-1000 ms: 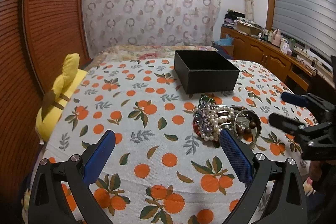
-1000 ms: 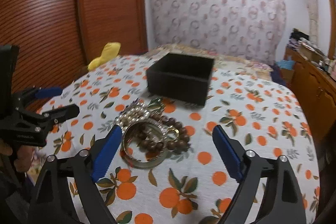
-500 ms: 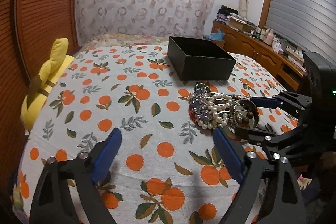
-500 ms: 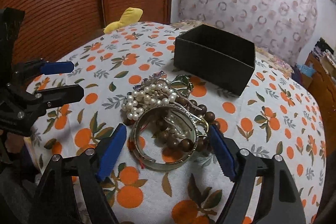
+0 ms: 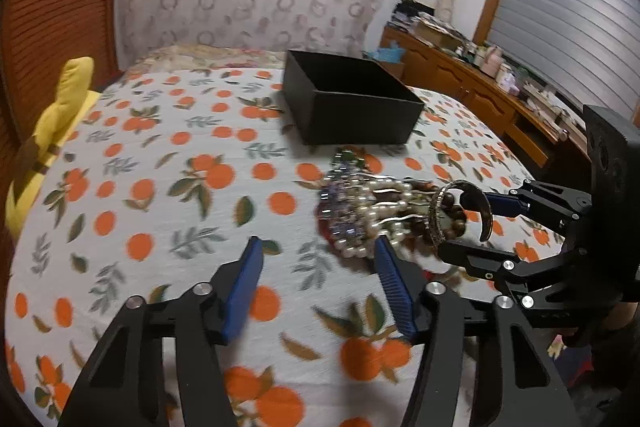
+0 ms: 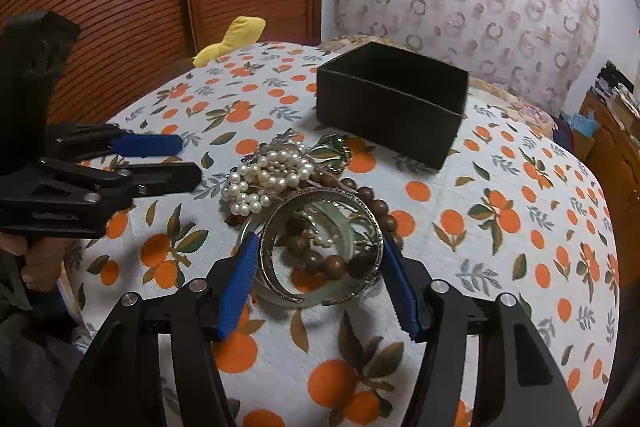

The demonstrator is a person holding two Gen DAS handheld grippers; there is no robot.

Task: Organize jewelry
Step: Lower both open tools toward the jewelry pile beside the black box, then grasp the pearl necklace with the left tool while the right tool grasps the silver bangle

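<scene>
A heap of jewelry (image 5: 372,211) (image 6: 276,175) lies on the orange-print cloth: white pearls, brown wooden beads, a silver bangle (image 6: 320,251) and a jade ring. Behind it stands an empty black box (image 5: 352,107) (image 6: 392,111). My right gripper (image 6: 316,267) (image 5: 480,227) straddles the silver bangle, its jaws closing; its blue pads sit right at the rim, and I cannot tell if they press. My left gripper (image 5: 318,259) (image 6: 180,163) hovers at the near-left edge of the heap, jaws closing over bare cloth, its right fingertip beside the pearls.
A yellow plush toy (image 5: 52,131) (image 6: 236,39) lies at the bed's far-left edge by slatted wooden doors. A cluttered wooden cabinet (image 5: 480,99) runs along the right. A person's hand (image 6: 24,259) holds the left gripper. The cloth drops off at the near edge.
Both grippers have come forward and down toward the heap and their jaws have narrowed. The right gripper's pads now flank the silver bangle closely. The left gripper's right pad has reached the pearls' edge.
</scene>
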